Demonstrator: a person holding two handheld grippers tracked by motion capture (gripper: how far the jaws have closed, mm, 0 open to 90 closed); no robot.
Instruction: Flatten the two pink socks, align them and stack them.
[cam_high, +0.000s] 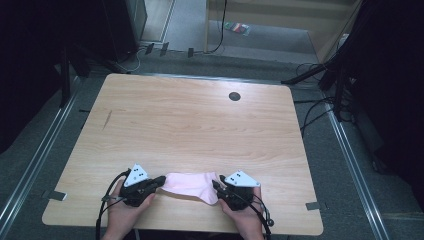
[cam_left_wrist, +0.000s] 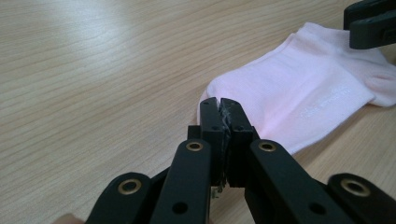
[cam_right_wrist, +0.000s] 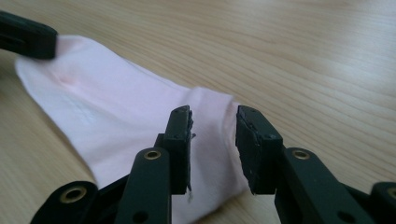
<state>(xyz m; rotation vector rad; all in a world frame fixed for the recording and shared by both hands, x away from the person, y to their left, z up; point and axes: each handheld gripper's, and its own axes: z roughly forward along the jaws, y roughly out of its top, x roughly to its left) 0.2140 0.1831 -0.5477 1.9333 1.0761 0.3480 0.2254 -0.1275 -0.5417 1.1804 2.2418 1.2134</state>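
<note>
Pink sock (cam_high: 192, 185) lying flat near the front edge of the wooden table (cam_high: 190, 125), stretched sideways between two hands. Left gripper (cam_high: 159, 183) right at the sock's left end, jaws together at the fabric's edge. Right gripper (cam_high: 218, 189) at the sock's right end, over the lower corner (jaw gap too small to make out from up here). Grey three-cornered plates on top of both. Far behind the sock, a small dark round cap (cam_high: 234, 96) set in the tabletop.
</note>
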